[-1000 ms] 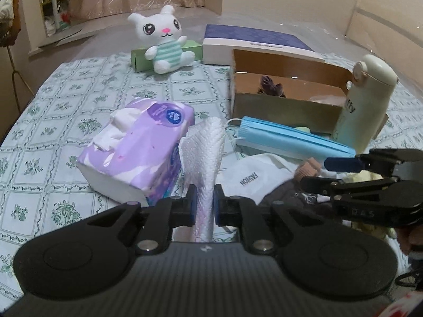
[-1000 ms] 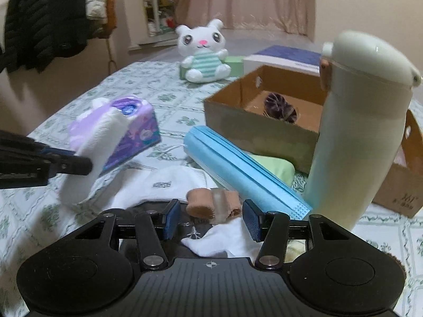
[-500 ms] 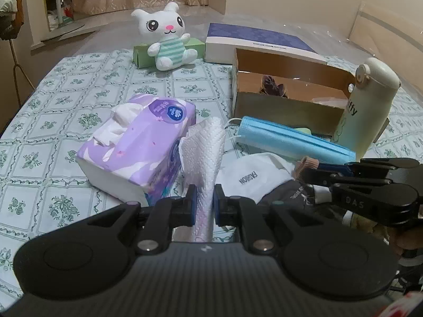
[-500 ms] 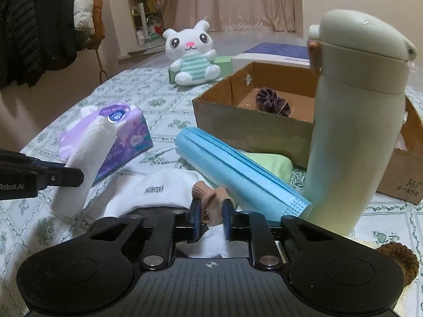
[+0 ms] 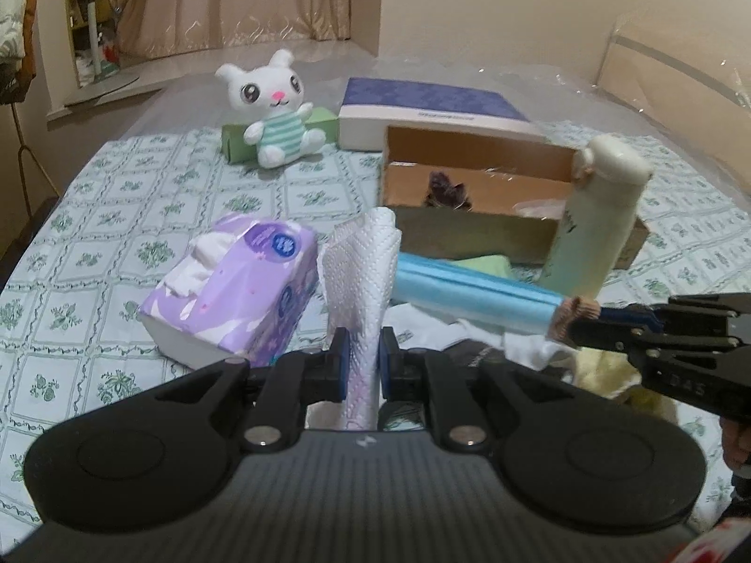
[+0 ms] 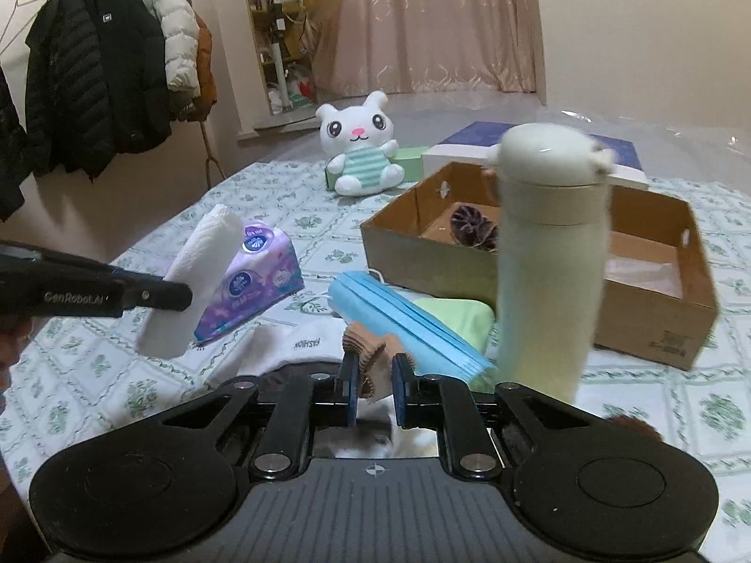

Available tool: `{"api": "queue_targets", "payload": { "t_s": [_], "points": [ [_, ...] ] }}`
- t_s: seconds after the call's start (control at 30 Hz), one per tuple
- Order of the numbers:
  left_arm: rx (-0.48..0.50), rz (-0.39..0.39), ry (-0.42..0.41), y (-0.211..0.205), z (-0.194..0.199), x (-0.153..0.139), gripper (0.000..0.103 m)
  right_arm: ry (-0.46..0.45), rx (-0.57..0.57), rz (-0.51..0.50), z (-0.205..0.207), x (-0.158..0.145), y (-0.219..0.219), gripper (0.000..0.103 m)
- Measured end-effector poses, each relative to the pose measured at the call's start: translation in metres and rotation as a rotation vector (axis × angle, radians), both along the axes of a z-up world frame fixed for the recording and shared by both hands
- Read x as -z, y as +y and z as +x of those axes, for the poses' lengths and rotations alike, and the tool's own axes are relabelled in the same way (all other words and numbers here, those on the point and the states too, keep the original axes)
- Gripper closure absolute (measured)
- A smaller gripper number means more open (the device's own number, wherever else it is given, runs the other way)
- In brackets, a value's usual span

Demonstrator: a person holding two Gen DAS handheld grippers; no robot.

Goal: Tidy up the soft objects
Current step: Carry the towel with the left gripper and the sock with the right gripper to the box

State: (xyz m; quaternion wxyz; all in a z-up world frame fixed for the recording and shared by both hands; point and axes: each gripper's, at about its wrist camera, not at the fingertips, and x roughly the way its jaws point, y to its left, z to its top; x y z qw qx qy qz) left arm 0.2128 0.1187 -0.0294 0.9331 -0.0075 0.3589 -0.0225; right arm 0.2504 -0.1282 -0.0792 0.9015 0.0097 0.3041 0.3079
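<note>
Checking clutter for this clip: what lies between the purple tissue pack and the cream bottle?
In the right wrist view, the blue face masks and a green cloth lie between the tissue pack and the bottle.

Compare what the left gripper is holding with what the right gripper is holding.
The left gripper clamps a white embossed paper towel; the right gripper clamps a brown ribbed sock. The paper towel stands tall above its gripper, while the sock shows only as a short bunched end. Both are soft and lifted off the table.

White dimpled paper towel (image 5: 361, 272), purple tissue pack (image 5: 234, 291), blue masks (image 5: 469, 295), green-checked tablecloth (image 5: 117, 216), mint-striped white bunny (image 5: 274, 108).
</note>
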Motion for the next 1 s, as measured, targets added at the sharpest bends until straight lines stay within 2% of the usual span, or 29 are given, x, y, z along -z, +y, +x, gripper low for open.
{"api": "queue_targets", "payload": {
  "t_s": [0.3, 0.5, 0.73, 1.0],
  "points": [
    [0.039, -0.001, -0.030, -0.019, -0.009, -0.020, 0.091, 0.013, 0.089, 0.039, -0.020, -0.017, -0.057, 0.088],
    [0.072, -0.001, -0.053, -0.027, 0.003, -0.032, 0.091, 0.012, 0.181, 0.061, -0.017, -0.026, -0.105, 0.088],
    [0.122, 0.004, -0.069, -0.035, 0.044, -0.047, 0.091, -0.005, 0.285, 0.069, 0.007, -0.043, -0.156, 0.088],
    [0.177, -0.058, -0.093, -0.045, 0.113, -0.060, 0.091, -0.031, 0.302, 0.114, 0.065, -0.064, -0.181, 0.088]
  ]
}}
